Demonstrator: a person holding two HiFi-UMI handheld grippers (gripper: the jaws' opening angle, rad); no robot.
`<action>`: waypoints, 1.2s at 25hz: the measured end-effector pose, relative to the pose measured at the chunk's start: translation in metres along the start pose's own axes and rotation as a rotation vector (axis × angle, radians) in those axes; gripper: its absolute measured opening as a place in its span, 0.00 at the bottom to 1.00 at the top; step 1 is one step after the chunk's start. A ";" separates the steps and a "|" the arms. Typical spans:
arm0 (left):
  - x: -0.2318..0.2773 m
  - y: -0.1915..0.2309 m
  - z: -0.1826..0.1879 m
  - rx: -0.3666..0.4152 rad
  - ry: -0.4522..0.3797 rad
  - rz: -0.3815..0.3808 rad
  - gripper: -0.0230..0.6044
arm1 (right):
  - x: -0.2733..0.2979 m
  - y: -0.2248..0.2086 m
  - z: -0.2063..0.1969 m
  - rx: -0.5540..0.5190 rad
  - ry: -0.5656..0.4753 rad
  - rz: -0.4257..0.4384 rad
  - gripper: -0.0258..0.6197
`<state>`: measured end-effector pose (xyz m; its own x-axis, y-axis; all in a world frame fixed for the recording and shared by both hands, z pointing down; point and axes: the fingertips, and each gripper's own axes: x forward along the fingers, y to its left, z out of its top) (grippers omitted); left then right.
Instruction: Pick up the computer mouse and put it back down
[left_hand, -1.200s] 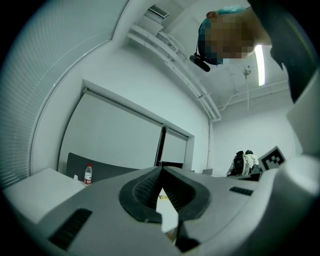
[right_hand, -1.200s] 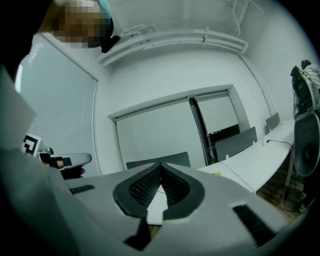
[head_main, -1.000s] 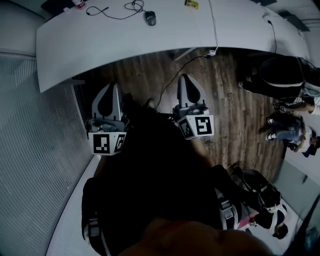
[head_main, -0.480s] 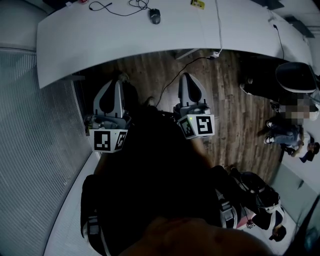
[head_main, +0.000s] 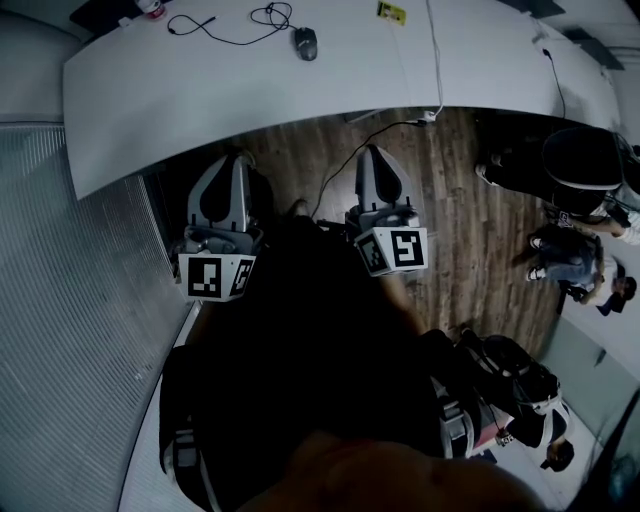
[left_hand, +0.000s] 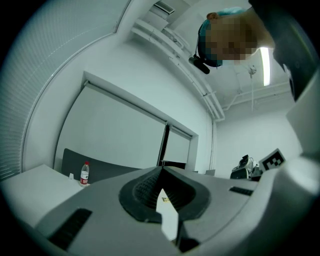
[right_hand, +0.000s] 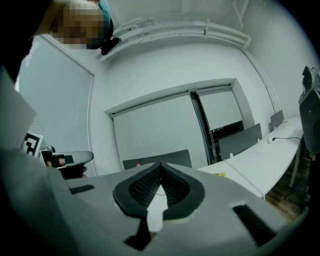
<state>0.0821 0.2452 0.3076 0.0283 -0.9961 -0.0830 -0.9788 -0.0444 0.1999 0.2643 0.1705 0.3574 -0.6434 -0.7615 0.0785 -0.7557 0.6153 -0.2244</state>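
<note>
My left claw (left_hand: 161, 172) is clenched, its 2 jaws meeting at the tips with nothing between them. My right claw (right_hand: 160, 167) is clenched in the same way and is just as empty. In the head view both point level and ahead, side by side over the wooden floor (head_main: 455, 190), short of the curved near edge of the white tabletop (head_main: 230, 95).

The computer mouse (head_main: 305, 42) sits untouched on the far part of that tabletop, well apart from both claws and roughly on a line between them. A black cable (head_main: 215, 30) lies loose just to its left, a small yellow tag (head_main: 391, 11) lies off to its right, and a white cord (head_main: 434, 60) crosses the tabletop and drops over the edge.

I judge the step in hand to be the approach: the pick-up is not yet begun. The next move calls for bringing 1 claw, probably the right, over the edge to the mouse, releasing its jaws wide enough to span the body, and lowering them around its 2 sides. I need to keep clear of the black cable and leave slack in the mouse's own cord before I close.
</note>
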 end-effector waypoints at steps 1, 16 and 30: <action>0.005 0.004 0.000 0.003 0.002 -0.004 0.04 | 0.007 0.000 0.001 0.008 0.002 -0.006 0.04; 0.089 0.089 -0.018 -0.014 0.082 -0.067 0.04 | 0.125 0.007 -0.005 -0.002 0.049 -0.036 0.04; 0.153 0.162 -0.013 -0.033 0.122 -0.160 0.04 | 0.216 0.026 -0.002 -0.004 0.044 -0.118 0.04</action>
<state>-0.0696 0.0847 0.3401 0.2089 -0.9779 0.0025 -0.9529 -0.2030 0.2255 0.1054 0.0225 0.3704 -0.5544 -0.8191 0.1471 -0.8270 0.5225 -0.2075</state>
